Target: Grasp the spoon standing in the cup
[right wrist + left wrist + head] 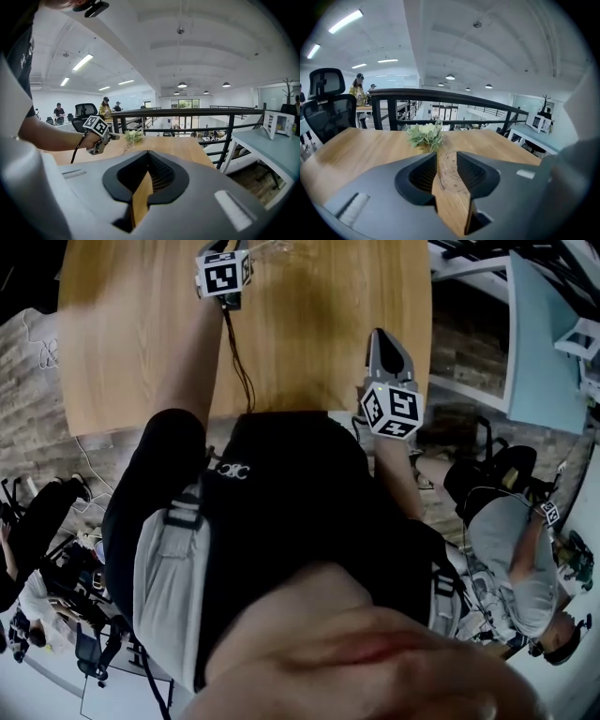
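Note:
My left gripper (446, 164) is open, with a narrow gap between its dark ribbed pads (423, 174). Through that gap shows a clear glass cup (451, 169) standing on the wooden table (356, 150), just beyond the jaw tips; nothing is held. I cannot make out a spoon in any view. In the head view the left gripper's marker cube (223, 273) is at the far edge of the picture, with a glassy shape (281, 249) to its right. My right gripper (147, 153) is shut and empty, near the table's front right (389, 352).
A small bunch of pale flowers with green leaves (424, 135) lies on the table beyond the cup. A black railing (454, 96) runs behind the table's far edge. An office chair (326, 108) stands far left. A seated person (516, 559) is to my right on the floor.

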`<action>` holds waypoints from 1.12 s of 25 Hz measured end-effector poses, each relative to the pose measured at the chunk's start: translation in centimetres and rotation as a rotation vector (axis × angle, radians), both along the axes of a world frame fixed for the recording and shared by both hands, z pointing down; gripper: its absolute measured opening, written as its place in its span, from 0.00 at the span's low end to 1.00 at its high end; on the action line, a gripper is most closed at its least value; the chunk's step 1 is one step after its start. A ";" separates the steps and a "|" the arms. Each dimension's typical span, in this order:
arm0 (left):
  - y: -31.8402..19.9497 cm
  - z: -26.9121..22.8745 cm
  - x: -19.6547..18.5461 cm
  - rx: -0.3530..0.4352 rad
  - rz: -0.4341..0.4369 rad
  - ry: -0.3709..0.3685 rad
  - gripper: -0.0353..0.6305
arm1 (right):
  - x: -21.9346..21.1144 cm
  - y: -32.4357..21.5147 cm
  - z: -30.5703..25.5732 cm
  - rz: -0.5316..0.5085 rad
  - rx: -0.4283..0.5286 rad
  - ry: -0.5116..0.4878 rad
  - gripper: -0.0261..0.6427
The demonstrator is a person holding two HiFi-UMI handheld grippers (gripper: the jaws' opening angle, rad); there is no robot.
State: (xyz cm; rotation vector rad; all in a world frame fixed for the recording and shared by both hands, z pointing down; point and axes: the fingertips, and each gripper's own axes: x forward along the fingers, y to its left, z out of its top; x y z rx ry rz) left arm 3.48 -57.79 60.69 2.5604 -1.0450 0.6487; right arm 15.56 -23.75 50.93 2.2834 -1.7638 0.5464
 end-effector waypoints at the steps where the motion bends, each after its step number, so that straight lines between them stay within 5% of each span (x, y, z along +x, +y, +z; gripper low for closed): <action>1: 0.3 0.2 0.2 -0.012 0.016 0.014 0.27 | 0.1 0.1 0.1 0.006 -0.002 0.001 0.04; 8: 2.4 1.0 2.6 0.014 0.151 -0.049 0.27 | 1.1 0.7 0.2 0.022 -0.015 0.006 0.04; 28: 3.9 3.9 2.4 -0.050 0.167 -0.060 0.18 | 1.6 0.6 0.5 0.028 -0.029 0.010 0.04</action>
